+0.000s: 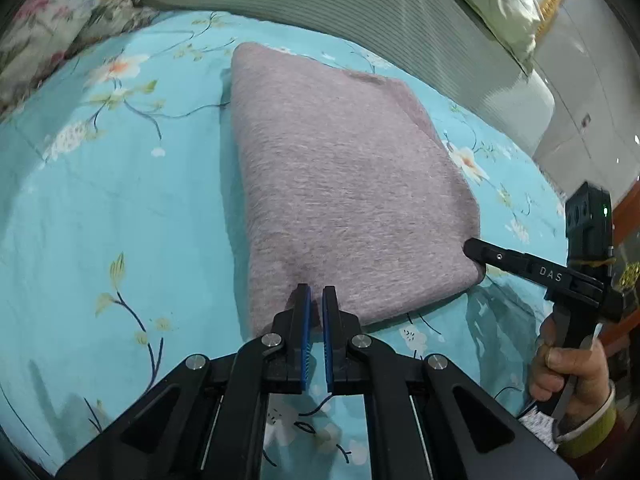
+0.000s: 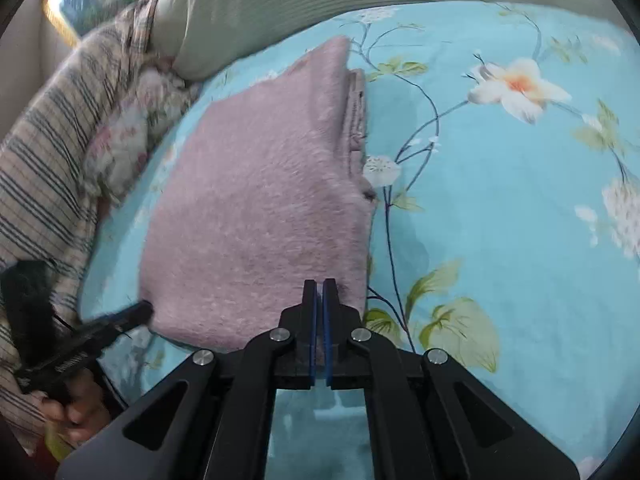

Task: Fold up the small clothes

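A folded mauve fuzzy garment (image 1: 344, 184) lies flat on a blue floral bedsheet (image 1: 100, 200). My left gripper (image 1: 316, 292) is shut on its near edge, close to the left corner, with a pinch of fabric between the blue pads. The right gripper (image 1: 472, 249) bites the near right corner, held by a hand (image 1: 568, 364). In the right wrist view the garment (image 2: 260, 208) shows stacked layers along its right side. There the right gripper (image 2: 319, 284) is shut on the near edge, and the left gripper (image 2: 146, 312) grips the near left corner.
A grey-green ribbed bolster (image 1: 360, 4) runs along the far side of the bed, with a pale pillow (image 1: 500, 0) beyond it. A floral cushion (image 1: 60, 28) and a striped cloth (image 2: 48, 160) lie at one end. Open bedsheet (image 2: 500, 220) spreads beside the garment.
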Tool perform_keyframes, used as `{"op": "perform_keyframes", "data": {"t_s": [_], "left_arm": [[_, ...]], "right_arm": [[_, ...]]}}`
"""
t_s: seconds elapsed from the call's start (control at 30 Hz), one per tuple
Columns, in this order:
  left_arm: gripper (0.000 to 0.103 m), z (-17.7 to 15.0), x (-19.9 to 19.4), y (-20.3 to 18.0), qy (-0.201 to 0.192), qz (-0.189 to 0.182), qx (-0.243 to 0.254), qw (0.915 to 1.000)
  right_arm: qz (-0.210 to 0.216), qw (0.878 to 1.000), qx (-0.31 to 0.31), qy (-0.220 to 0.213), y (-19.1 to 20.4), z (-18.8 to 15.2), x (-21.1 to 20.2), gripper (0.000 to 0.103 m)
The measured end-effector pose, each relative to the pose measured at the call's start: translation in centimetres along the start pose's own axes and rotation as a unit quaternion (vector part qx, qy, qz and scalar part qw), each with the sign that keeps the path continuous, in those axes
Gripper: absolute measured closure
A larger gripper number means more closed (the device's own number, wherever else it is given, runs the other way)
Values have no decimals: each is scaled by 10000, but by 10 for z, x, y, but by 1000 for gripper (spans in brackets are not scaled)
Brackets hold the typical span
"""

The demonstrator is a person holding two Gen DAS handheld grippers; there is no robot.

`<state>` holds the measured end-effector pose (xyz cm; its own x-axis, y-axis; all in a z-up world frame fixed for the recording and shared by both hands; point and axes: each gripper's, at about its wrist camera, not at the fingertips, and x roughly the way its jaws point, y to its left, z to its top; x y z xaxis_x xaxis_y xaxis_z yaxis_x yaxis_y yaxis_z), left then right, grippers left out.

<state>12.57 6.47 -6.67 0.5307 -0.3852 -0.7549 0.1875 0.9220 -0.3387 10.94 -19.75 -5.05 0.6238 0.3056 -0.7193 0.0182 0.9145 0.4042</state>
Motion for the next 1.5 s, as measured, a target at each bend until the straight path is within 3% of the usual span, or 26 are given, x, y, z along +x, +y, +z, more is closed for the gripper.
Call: {"op": "perform_keyframes", "data": {"t_s": [0.2, 0.4, 0.5, 0.7, 0.73, 0.77, 0.83, 1.0, 1.03, 1.07, 1.23, 1.5], "left_arm": [[92, 5, -9, -2, -149, 60, 50, 9999], [92, 0, 5, -1, -86, 132, 51, 9999], [93, -2, 7, -1, -100, 158, 61, 9998], [93, -5, 6, 1, -103, 86, -24, 9999], [93, -5, 6, 1, -103, 100, -11, 9999], [93, -6, 6, 0, -107, 129, 19, 9999], [93, -6, 7, -3, -119, 190, 54, 9997], [92, -8, 6, -6, -130, 258, 90, 9995], [92, -7, 6, -6, -123, 256, 80, 9996], [92, -8, 6, -7, -110, 253, 56, 9996], [92, -9, 3, -9, -57, 297, 47, 9995], [92, -14, 5, -6, -77, 321, 98, 9994]], "right_arm": [[-196, 9985, -127, -492, 10, 1, -28, 95], [70, 9986, -370, -378, 27, -10, -26, 95], [-395, 9984, -409, -65, 25, -15, -6, 95], [-360, 9991, -141, -162, 7, -17, -15, 95], [-448, 9986, -113, -252, 6, -17, -22, 86], [-457, 9984, -117, -295, 6, -18, -25, 65], [-352, 9985, -156, -377, 8, -20, -30, 48], [-409, 9982, -422, -95, 18, -26, -9, 53], [-351, 9985, -420, 7, 19, -28, -2, 75], [-341, 9987, -377, 103, 18, -28, 3, 87], [-614, 9970, -469, -56, 16, -26, -4, 93], [-816, 9959, -389, 38, 7, -34, 1, 89]]}}
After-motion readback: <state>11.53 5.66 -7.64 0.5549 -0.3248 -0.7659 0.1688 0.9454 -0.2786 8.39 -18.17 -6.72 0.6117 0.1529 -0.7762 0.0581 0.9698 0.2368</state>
